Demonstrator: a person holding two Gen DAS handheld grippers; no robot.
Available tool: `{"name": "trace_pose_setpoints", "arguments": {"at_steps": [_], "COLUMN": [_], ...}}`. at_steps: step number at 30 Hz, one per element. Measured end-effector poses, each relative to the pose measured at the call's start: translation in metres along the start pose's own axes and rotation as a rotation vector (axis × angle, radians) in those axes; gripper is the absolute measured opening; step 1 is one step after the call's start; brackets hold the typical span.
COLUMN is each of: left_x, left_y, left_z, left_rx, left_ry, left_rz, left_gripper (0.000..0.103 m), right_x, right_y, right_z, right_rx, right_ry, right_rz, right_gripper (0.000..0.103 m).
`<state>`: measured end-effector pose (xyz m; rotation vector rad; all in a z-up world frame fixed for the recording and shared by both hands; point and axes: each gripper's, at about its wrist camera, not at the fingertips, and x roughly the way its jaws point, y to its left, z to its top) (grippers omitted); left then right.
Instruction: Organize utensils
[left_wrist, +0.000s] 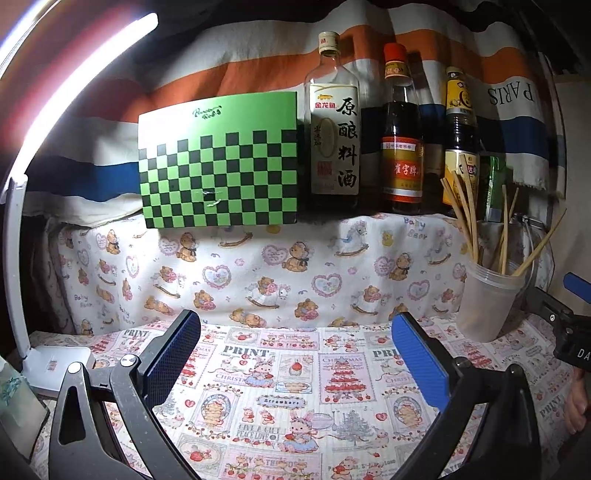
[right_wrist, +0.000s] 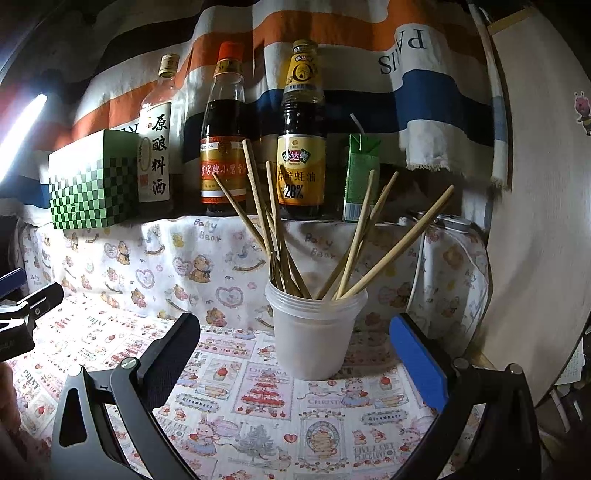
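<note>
1. Chopsticks (right_wrist: 354, 243): all stood in the cup (right_wrist: 314, 336), fanned out in two loose bunches, one leaning left, one leaning right. Looked like plain bamboo, so probably light, stiff, a bit slick and prone to rolling if dropped. None spotted loose on the cloth (right_wrist: 229, 391).
2. Best grab, at a guess: up on the bare top part of a stick, well clear of the rim, pads flat across it. Pinched too close to the tip and it'd likely pivot or twist out.
3. Cup itself: translucent plastic, seemingly a few nested together, upright on the cloth. Probably light enough to tip if a stick got levered sideways, so maybe worth steadying.
4. Right gripper (right_wrist: 306, 354): wide open, clamped on nothing, aimed straight at the cup, which sat between and just beyond the fingers.
5. Left gripper (left_wrist: 295, 354): also spread apart and empty, over bare cloth, with the cup off toward its right.
6. Behind, on the raised ledge: green checkered box (left_wrist: 218, 162), three sauce bottles (left_wrist: 400, 147), a small green carton (right_wrist: 360, 177). All well apart from the cup, nothing crowding it.
7. Far left: white desk lamp (left_wrist: 55, 362).
</note>
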<state>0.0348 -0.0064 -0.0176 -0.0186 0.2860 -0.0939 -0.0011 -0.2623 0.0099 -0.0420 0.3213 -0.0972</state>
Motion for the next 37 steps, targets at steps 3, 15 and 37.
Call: {"name": "trace_pose_setpoints", "arguments": {"at_steps": [3,15,37], "left_x": [0.0001,-0.0004,0.0008], "left_y": [0.0004,-0.0006,-0.0007], "left_z": [-0.0003,-0.0002,-0.0008], "left_rx": [0.0,0.006,0.008], "left_ry": [0.001,-0.004,0.0], "left_rz": [0.003,0.019,0.019], "left_gripper": [0.103,0.103,0.103], "right_x": [0.0007,0.0015,0.0039], "right_y": [-0.0011,-0.0007,0.0004], "right_z": [-0.0001,-0.0002,-0.0009], "right_rx": [0.004,0.001,0.0], "right_ry": [0.004,0.005,0.013], "right_rz": [0.001,0.001,0.001], "right_gripper": [0.103,0.103,0.103]}}
